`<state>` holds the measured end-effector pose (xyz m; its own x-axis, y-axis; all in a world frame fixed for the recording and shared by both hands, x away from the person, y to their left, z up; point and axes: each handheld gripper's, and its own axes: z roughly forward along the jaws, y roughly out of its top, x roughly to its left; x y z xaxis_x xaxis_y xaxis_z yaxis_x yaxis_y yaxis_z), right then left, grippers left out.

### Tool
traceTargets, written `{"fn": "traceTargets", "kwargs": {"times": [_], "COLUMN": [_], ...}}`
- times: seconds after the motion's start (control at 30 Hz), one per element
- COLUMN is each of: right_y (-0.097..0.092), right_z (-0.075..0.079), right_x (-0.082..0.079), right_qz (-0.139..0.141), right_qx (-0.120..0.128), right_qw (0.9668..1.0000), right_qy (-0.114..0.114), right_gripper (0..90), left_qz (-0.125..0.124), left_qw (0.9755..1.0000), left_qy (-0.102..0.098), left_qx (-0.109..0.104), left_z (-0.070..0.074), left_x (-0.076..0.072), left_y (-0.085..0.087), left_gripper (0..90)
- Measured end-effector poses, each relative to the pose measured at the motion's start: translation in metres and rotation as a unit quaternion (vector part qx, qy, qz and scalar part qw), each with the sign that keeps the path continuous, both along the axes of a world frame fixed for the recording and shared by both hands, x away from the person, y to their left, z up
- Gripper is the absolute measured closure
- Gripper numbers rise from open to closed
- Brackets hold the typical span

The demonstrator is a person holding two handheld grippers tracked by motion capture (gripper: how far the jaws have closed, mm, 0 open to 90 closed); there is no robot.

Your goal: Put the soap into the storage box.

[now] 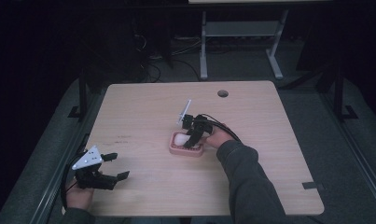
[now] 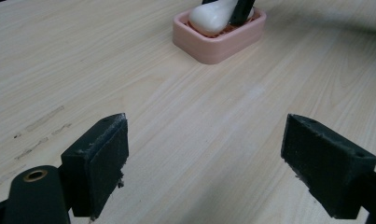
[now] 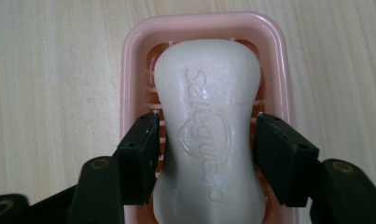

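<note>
A white bar of soap (image 3: 208, 70) lies in a pink soap dish (image 3: 129, 70) near the middle of the wooden table (image 1: 143, 107). My right gripper (image 3: 206, 144) straddles the bar's waist from above, its pads beside the soap with a thin gap on the left side, so it is open around it. From above, the right gripper (image 1: 191, 140) hangs over the dish (image 1: 185, 152) and the soap (image 1: 179, 138). My left gripper (image 1: 116, 166) rests at the table's front left corner, open and with nothing in it; its view shows the pads (image 2: 101, 158) wide apart, with the dish (image 2: 218, 44) and soap (image 2: 209, 16) farther off.
A round cable hole (image 1: 222, 93) sits near the table's far edge. A dark tab (image 1: 313, 185) marks the front right edge. Behind the table stand the grey legs of another desk (image 1: 204, 51) on a dark floor with cables.
</note>
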<state>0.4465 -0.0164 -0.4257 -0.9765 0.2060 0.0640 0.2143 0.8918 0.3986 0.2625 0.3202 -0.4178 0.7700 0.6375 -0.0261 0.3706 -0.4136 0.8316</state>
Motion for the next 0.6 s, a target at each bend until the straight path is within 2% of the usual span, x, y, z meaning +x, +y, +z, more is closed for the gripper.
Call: {"fn": "traceTargets", "kwargs": {"times": [0.1,0.3,0.37,0.57,0.6], "right_y": [-0.001,-0.003,-0.004,-0.01,-0.015], "right_z": [0.002,0.009,0.01,0.014,0.016], "right_x": [-0.001,-0.004,-0.005,-0.008,-0.009], "right_qz": [-0.002,-0.008,-0.01,-0.016,-0.023], "right_qx": [0.004,0.005,0.007,0.021,0.032], "right_qw": [1.0,0.9998,0.9998,0.9993,0.9988], "right_qy": [0.0,-0.017,-0.016,-0.026,-0.029], "right_gripper": [38.6,37.7,37.6,36.4,35.8], "left_qz": [0.0,-0.001,-0.001,-0.001,-0.001], "left_qw": [1.0,1.0,1.0,1.0,1.0], "left_qy": [0.0,0.001,0.0,0.001,0.001], "left_qx": [0.0,0.003,0.003,0.003,0.003], "left_z": [0.0,0.0,0.0,0.0,0.0], "left_x": [0.0,0.0,0.0,0.0,0.0], "left_y": [-0.001,-0.001,-0.001,-0.001,-0.001], "left_gripper": [14.8,14.8,14.8,14.8,14.8]}}
